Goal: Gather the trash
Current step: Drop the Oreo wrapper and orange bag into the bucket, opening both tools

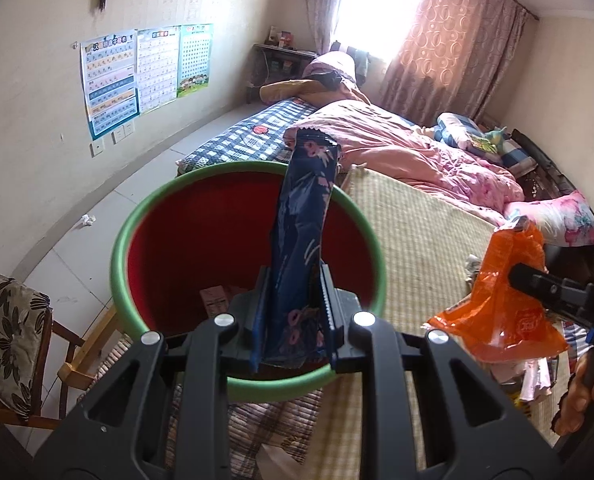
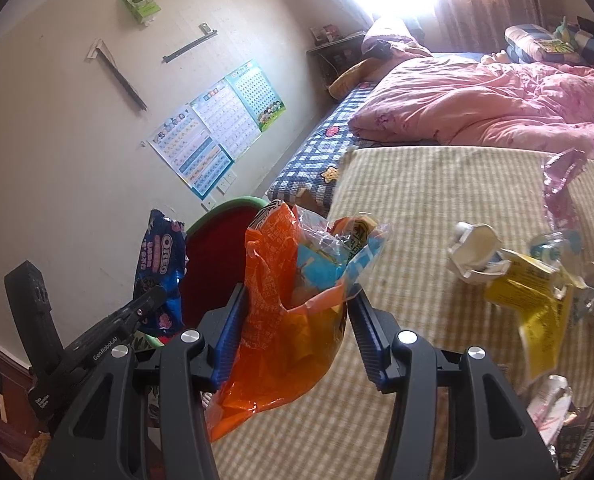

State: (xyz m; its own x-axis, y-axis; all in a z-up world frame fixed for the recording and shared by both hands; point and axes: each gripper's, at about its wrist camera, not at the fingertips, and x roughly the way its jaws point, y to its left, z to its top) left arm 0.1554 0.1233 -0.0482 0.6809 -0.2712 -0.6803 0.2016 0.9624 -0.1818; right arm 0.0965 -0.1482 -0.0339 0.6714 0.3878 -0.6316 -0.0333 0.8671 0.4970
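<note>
I have the left gripper [image 1: 293,312] clamped on the blue wrapper [image 1: 301,248], held over the bin [image 1: 137,216]. The right gripper [image 2: 293,320] pinches the orange bag [image 2: 281,320] just beside it. Something pink, perhaps a carton, already lies inside. Neither piece is dropped yet, and more litter [image 2: 537,292] waits on the bed [image 2: 417,184].

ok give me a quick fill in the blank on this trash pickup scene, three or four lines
1. The left claw is shut on a dark ____ Oreo wrapper.
2. The right claw grips a crumpled ____ plastic bag.
3. The bin has a red inside and a ____ rim.
4. The yellow wrapper lies on the woven ____ of the bed.

Missing words: blue; orange; green; mat
</note>
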